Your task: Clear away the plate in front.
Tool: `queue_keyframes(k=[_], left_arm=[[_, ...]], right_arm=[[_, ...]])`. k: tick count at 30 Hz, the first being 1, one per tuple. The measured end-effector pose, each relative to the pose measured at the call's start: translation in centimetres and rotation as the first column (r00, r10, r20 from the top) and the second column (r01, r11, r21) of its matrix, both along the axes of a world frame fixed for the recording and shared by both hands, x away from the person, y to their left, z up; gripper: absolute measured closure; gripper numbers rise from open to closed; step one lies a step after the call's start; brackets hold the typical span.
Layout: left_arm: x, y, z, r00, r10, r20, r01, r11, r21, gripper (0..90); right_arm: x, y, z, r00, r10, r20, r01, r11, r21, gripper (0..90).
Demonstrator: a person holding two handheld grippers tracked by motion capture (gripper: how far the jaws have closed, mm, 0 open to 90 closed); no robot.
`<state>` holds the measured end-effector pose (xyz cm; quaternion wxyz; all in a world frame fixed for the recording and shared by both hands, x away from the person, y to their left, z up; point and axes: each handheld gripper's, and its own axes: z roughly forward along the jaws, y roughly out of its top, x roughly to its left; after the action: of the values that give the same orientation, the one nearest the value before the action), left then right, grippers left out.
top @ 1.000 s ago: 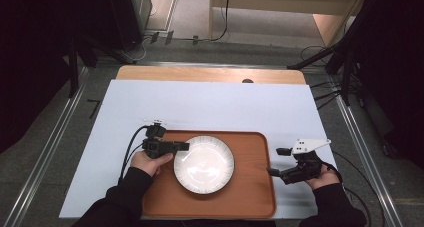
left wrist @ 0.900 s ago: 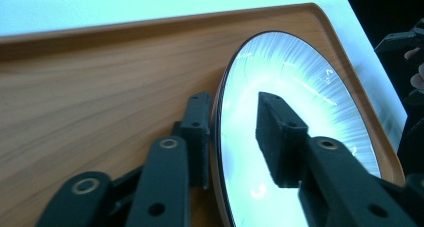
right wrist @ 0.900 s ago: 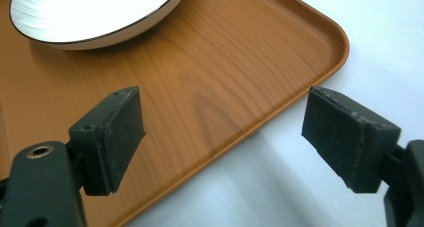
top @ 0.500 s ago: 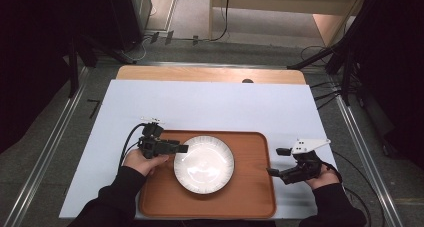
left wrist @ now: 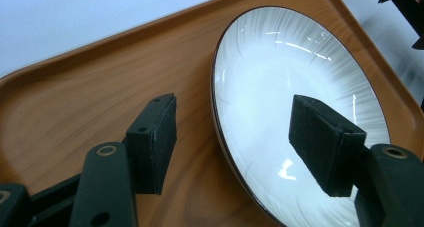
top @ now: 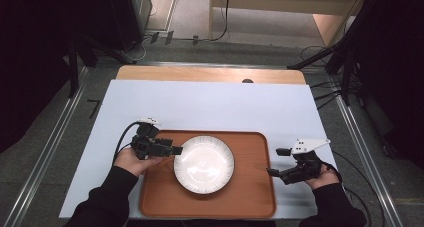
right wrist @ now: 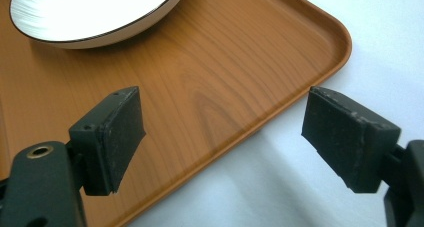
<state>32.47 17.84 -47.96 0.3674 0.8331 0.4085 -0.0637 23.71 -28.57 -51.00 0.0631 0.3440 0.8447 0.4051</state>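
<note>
On wood-grain tray (top: 250, 197), round glossy ribbed plate (top: 204, 163), matte black left tongs (left wrist: 235, 142) astride rim

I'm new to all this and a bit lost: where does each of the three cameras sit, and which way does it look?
High view: above the table, looking down on tray, plate, both forearms.
Left gripper view: on the left claw, its open jaws straddling the plate's rim.
Right gripper view: on the right claw, open jaws astride the tray's edge.
All three share tray and plate.
</note>
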Motion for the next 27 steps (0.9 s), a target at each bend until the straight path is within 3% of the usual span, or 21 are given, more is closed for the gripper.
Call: queue_keyframes(k=[27], left_arm=[[-1.3, 3.2, 0.8, 0.9969, -0.033, 0.071, 0.027, 0.9959, 0.086, 32.6]], right_arm=[[-0.1, -0.1, 0.0, 1.0, 0.0, 0.004, 0.0, 1.0, 0.0, 17.7]])
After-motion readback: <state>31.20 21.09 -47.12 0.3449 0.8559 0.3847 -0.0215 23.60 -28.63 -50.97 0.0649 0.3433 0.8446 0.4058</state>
